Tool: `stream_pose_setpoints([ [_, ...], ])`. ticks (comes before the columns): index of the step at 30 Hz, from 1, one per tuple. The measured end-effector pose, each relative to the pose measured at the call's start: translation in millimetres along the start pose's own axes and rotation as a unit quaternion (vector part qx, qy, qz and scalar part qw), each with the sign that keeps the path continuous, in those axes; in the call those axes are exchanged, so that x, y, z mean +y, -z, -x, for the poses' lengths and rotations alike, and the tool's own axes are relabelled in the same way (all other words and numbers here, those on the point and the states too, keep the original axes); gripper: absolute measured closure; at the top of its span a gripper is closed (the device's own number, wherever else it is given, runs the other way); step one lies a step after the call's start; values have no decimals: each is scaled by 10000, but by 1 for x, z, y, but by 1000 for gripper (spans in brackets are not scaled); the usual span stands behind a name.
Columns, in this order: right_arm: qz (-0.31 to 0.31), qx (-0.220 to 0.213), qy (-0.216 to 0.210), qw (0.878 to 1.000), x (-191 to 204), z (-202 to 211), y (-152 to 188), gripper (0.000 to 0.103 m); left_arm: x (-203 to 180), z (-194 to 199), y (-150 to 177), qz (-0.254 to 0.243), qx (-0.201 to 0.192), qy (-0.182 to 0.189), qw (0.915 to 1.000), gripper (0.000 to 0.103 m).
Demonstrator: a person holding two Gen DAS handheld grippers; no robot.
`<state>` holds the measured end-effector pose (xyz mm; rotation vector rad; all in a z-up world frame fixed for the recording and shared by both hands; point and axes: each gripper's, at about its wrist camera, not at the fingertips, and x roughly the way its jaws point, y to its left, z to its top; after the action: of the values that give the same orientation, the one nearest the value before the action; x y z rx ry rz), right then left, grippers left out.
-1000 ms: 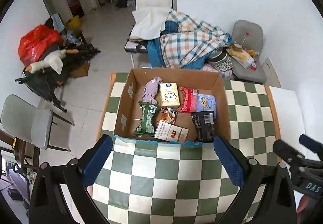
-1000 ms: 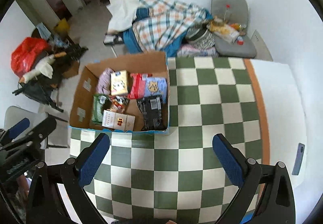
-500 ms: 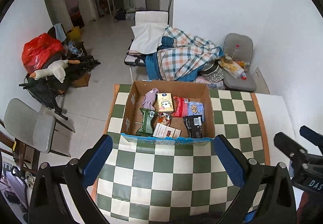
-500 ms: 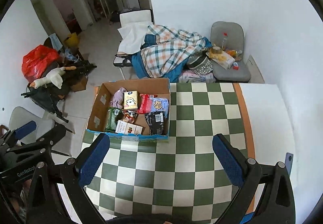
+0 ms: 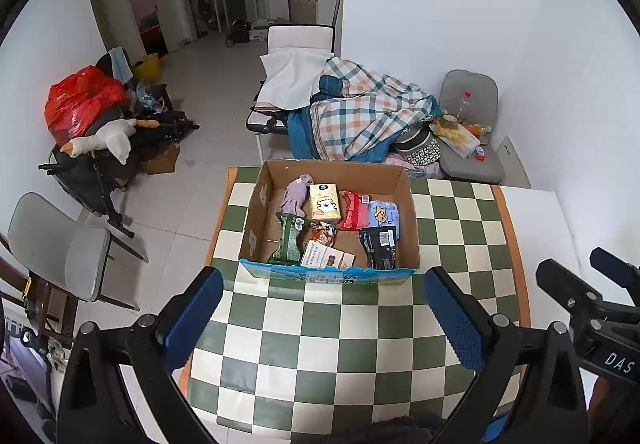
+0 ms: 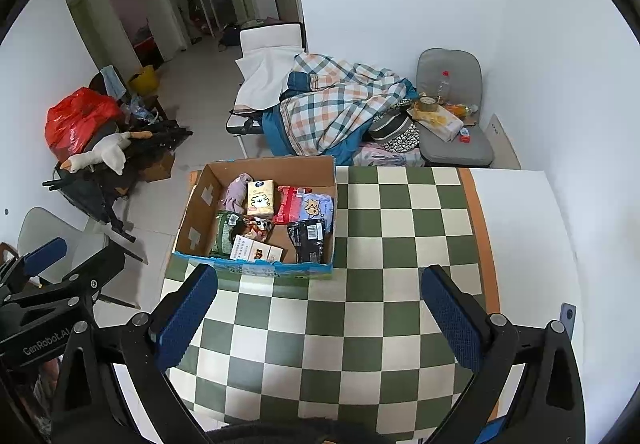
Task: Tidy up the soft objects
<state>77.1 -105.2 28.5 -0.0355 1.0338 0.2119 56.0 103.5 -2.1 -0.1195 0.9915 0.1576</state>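
I hold both grippers high above the tabletop (image 5: 360, 328), and both sets of jaws stand wide apart with nothing between them. The left gripper (image 5: 320, 318) looks straight down the checked cloth at the cardboard box (image 5: 408, 204); the right gripper (image 6: 318, 314) sees the same box off to its left.

The soft things are all in that box, which sits at the far left corner of the tabletop: a purple cloth item (image 5: 296, 192), a yellow tissue pack (image 5: 324, 203), a red pack (image 5: 354, 210), a blue pack (image 5: 383, 213), a green pouch (image 5: 290, 240), a black pouch (image 5: 379, 246) and a white carton (image 5: 326, 256) against the near wall.

I judge that every piece is packed and little remains beyond checking. If I reach in again, I would come down from above, clear of the box's near wall, and pinch a pack across its narrow side so it does not crumple or drag its neighbours.
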Motion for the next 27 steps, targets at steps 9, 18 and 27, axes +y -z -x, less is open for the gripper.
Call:
stream_pose_setpoints([
  [9,-4,-68,97,9999,-5,6,-3,0,-1,2,3,6,-4,3,10000,0],
  [18,-3,-88,152,9998,-5,5,-6,0,0,3,4,7,-4,-3,10000,0],
  [27,2,-98,164,9998,-6,4,-7,0,1,5,5,9,-10,-18,10000,0],
])
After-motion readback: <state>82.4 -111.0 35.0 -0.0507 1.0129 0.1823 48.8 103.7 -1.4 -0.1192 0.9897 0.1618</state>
